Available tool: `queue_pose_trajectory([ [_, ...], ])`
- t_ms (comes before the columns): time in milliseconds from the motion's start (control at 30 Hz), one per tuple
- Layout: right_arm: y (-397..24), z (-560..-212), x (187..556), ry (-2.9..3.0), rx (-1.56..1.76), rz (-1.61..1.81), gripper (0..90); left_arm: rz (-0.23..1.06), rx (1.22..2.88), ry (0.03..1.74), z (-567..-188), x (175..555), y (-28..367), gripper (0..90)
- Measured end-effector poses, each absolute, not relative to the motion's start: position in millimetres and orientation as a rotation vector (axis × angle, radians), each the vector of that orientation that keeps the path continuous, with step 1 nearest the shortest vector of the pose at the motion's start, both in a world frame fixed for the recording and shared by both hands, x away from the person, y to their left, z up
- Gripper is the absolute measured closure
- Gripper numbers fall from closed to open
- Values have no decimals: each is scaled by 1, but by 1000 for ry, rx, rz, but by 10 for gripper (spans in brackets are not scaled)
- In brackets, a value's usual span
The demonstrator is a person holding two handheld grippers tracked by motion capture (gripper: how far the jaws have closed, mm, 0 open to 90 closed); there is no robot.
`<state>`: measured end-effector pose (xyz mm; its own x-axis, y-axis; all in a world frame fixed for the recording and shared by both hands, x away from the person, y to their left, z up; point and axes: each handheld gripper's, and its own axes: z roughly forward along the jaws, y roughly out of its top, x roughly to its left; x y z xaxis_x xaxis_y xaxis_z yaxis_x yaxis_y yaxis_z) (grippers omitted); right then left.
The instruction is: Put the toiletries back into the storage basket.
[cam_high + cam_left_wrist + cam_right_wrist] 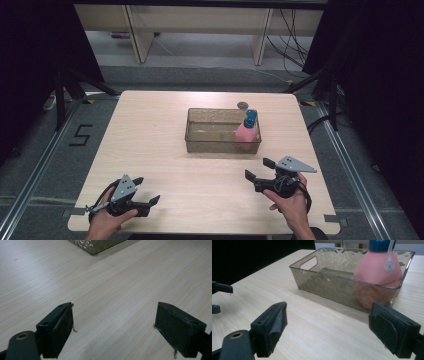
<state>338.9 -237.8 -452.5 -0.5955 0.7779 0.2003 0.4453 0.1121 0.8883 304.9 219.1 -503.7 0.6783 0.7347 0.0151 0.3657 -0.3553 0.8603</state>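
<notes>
A clear smoky plastic bin (200, 142) (322, 287) stands in the middle of the table. Inside its right end stands a pink bottle (247, 132) (377, 272) with a blue cap (250, 118). My left gripper (147, 190) (113, 331) is open near the front left edge, over bare wood, held by a hand. My right gripper (259, 169) (327, 330) is open at the front right, a short way in front of the bin, with nothing between its jaws. A corner of the bin (96, 246) shows at the top of the left gripper view.
A small dark round object (243, 105) lies on the table just behind the bin. The light wooden table (150, 130) is bordered by black curtains and floor rails. Wooden furniture legs and cables stand beyond the far edge.
</notes>
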Motion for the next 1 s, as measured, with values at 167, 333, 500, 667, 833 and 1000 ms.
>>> queue_pose_trajectory([
  [167, -239, -457, 337, 2090, 1170, 1471, 156, 507, 1990, 852, -504, 304, 219, 149],
  [333, -238, -460, 332, 2109, 1167, 1497, 156, 503, 1973, 852, -504, 304, 218, 149],
  [500, -242, -462, 327, 2107, 1171, 1495, 156, 503, 1974, 847, -504, 304, 218, 148],
  [667, -243, -465, 323, 2112, 1190, 1496, 156, 504, 1977, 848, -504, 304, 218, 148],
  [833, -246, -469, 320, 2121, 1202, 1488, 156, 506, 1980, 849, -504, 304, 218, 148],
  [1000, -249, -470, 319, 2127, 1172, 1484, 155, 492, 1958, 848, -504, 304, 217, 148],
])
